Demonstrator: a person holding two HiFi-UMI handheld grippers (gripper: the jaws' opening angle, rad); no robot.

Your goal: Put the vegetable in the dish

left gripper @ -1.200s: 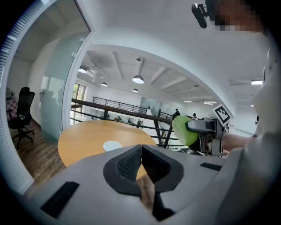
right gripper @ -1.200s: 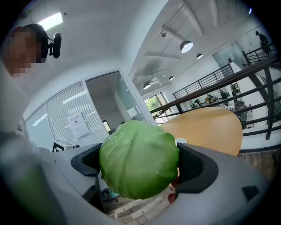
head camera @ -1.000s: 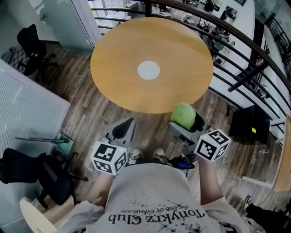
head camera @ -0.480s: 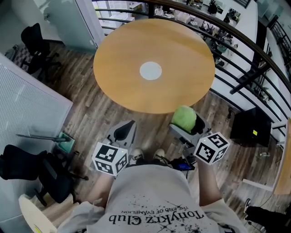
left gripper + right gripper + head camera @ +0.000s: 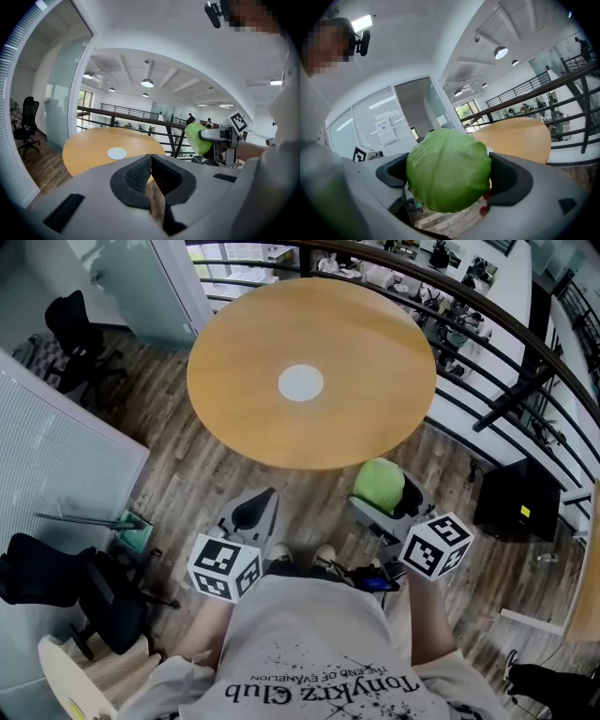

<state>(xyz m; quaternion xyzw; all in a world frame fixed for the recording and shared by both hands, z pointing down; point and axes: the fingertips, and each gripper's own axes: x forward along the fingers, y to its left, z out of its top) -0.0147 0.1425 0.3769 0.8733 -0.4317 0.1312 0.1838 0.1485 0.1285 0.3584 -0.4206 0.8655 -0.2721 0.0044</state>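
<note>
Two grippers hover short of the desk's (image 5: 361, 338) near edge, over the wooden floor (image 5: 183, 479). The right gripper (image 5: 449, 177) has its jaws pinching a green cabbage (image 5: 379, 482) by its sides, so the vegetable is off the desk, while the white dish (image 5: 301, 382) lies at the desk's middle. The left gripper (image 5: 151, 176) has its jaws pressed together on nothing. To carry well, keep the squeeze steady, since the round head could roll out, bring it above the dish, lower until it rests, then spread the jaws. Upside-down print on the person's shirt (image 5: 319, 652) seems to read "Tonykrz Club"; the wall notice (image 5: 386, 130) left of the desk is too small to read.
</note>
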